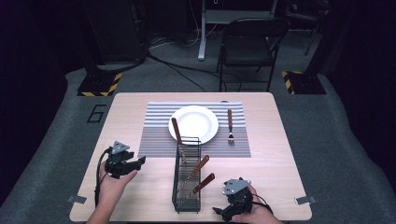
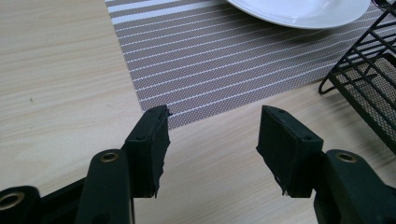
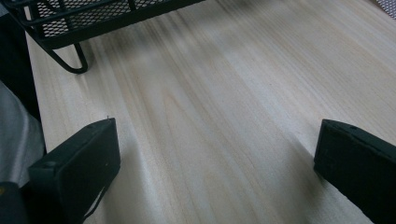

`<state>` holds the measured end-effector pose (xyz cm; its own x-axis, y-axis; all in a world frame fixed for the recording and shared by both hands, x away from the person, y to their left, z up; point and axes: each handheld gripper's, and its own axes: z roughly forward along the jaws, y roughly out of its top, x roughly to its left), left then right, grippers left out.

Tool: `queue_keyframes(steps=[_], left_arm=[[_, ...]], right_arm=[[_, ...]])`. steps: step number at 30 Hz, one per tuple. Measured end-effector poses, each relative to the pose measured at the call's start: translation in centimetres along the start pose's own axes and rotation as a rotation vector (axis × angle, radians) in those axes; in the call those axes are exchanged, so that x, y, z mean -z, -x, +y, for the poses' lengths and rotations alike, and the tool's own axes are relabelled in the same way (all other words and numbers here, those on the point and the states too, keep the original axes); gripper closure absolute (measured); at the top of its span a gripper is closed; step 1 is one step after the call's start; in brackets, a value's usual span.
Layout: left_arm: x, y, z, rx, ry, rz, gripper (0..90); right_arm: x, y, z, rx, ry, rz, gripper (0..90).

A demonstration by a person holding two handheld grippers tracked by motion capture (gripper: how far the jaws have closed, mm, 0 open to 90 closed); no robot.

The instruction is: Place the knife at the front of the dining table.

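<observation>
The left hand-held gripper [image 1: 140,161] is above the near left part of the counter [image 1: 140,196], a little left of the black wire basket [image 1: 187,175]. Its jaws stand about half apart and nothing is between them; in the left gripper view they point toward the near left corner of the striped placemat [image 2: 210,56], with bare wood under them. The right hand-held gripper [image 1: 218,211] is low at the near edge of the counter, just right of the basket. Its jaws are wide apart and empty, and in the right gripper view there is only wood grain between them, with one foot of the basket [image 3: 70,60] at the far left.

The basket stands in the middle of the near half, its far end just touching the placemat. Three tools with brown wooden handles [image 1: 201,167] lean in it; one handle [image 1: 175,128] reaches over the rim of the white plate [image 1: 198,122]. The plate sits in the middle of the placemat. A fork [image 1: 230,126] with a wooden handle lies on the placemat just right of the plate, with its prongs toward the near side.
</observation>
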<state>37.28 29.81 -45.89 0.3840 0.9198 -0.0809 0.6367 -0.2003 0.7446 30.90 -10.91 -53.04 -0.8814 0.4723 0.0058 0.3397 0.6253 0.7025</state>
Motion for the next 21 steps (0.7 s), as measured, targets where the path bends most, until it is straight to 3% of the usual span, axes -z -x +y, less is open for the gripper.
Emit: queue_keyframes(steps=[8,21], left_arm=[[0.1,1.0,1.3,-0.004,-0.002,-0.019,43.0],[0.6,3.1,3.6,-0.044,0.008,-0.065,44.5]], right_arm=[[0.0,0.0,0.0,0.002,0.001,0.001,0.0],[0.0,0.0,0.0,0.001,0.0,0.0,0.0]])
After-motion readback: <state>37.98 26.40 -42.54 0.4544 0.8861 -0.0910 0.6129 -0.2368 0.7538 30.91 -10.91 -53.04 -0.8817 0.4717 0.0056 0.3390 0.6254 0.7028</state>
